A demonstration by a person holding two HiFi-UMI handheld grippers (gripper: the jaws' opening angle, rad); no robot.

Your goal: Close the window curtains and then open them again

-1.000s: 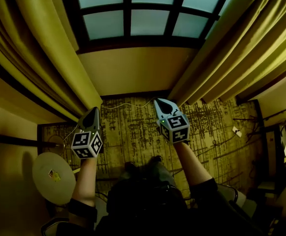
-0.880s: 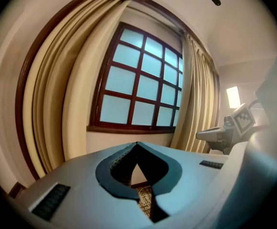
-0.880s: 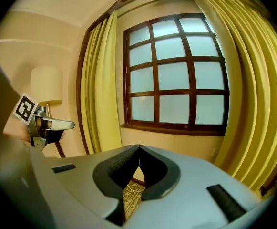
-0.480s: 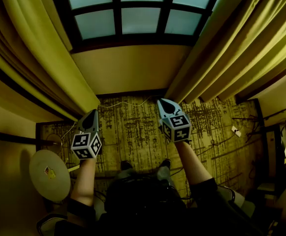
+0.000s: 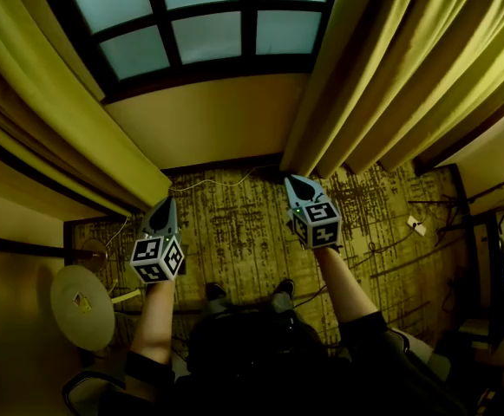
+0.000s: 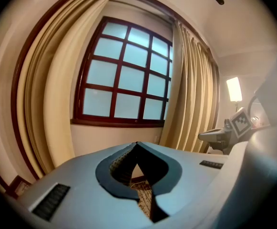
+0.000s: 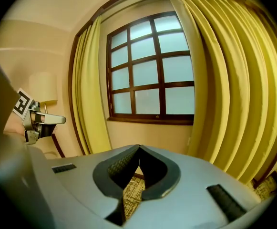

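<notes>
Head view, window: the dark-framed window (image 5: 208,33) is showing uncovered above a pale wall.
Head view, curtains: the left curtain (image 5: 52,111) and the right curtain (image 5: 408,68) are hanging gathered at either side, leaving the glass bare between them.
Head view, grippers: the left gripper (image 5: 166,202) and the right gripper (image 5: 297,181) are reaching forward side by side over a patterned carpet (image 5: 234,232), each held out on a bare forearm.
Left gripper view, jaws: the jaws are pressing together at their tips and pinching nothing; carpet is showing through the hollow behind them.
Left gripper view, surroundings: the jaws are pointing at the wall under the window, with the left curtain off to their left and the right curtain off to their right; the right gripper is appearing at the far right below a lit lamp (image 6: 233,88).
Right gripper view, jaws: the jaws are meeting at their tips with nothing between them.
Right gripper view, surroundings: the right curtain is filling the right side, near the gripper but apart from it; the left curtain is hanging beyond the window, and the left gripper is showing at the left edge.
</notes>
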